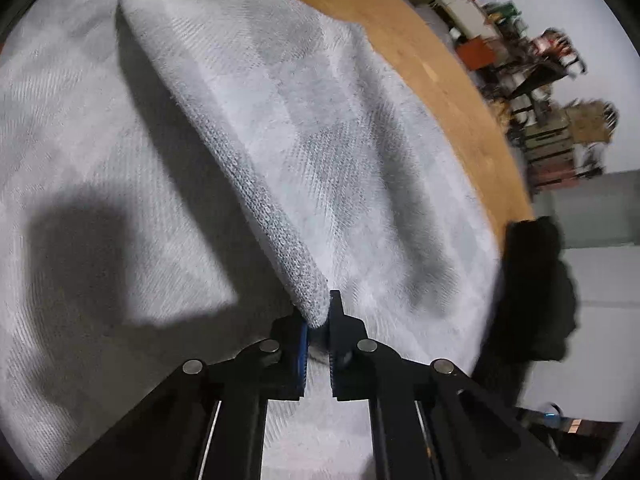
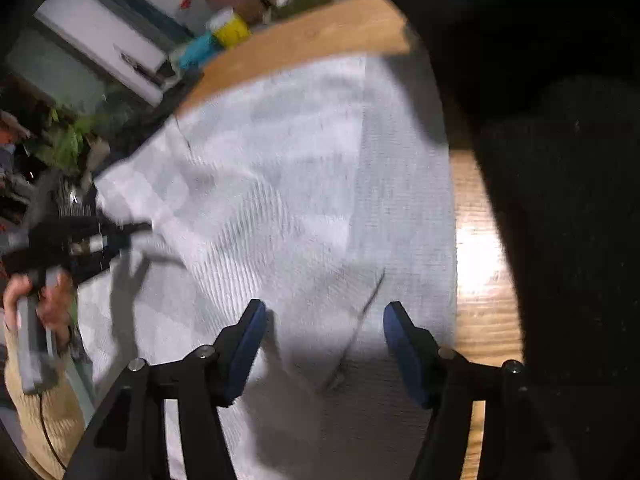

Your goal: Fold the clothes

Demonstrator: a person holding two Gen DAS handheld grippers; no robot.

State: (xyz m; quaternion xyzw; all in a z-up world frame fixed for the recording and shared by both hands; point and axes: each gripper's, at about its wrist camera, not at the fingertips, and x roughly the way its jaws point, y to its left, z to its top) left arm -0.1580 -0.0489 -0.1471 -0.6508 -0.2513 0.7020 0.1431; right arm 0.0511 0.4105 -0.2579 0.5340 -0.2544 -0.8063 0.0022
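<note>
A pale grey knitted garment (image 1: pixel 100 128) lies spread over the wooden bench (image 1: pixel 436 64), and the left gripper (image 1: pixel 318 322) has its jaws pressed together on a raised fold of it, so a ridge of cloth runs up from the blue pads. Further right, the right gripper (image 2: pixel 324 340) hangs over the same garment (image 2: pixel 280 184) near its edge, its jaws spread wide with nothing pinched between them. Dark clothing (image 2: pixel 560 200) is heaped on the bench at the far right.
</note>
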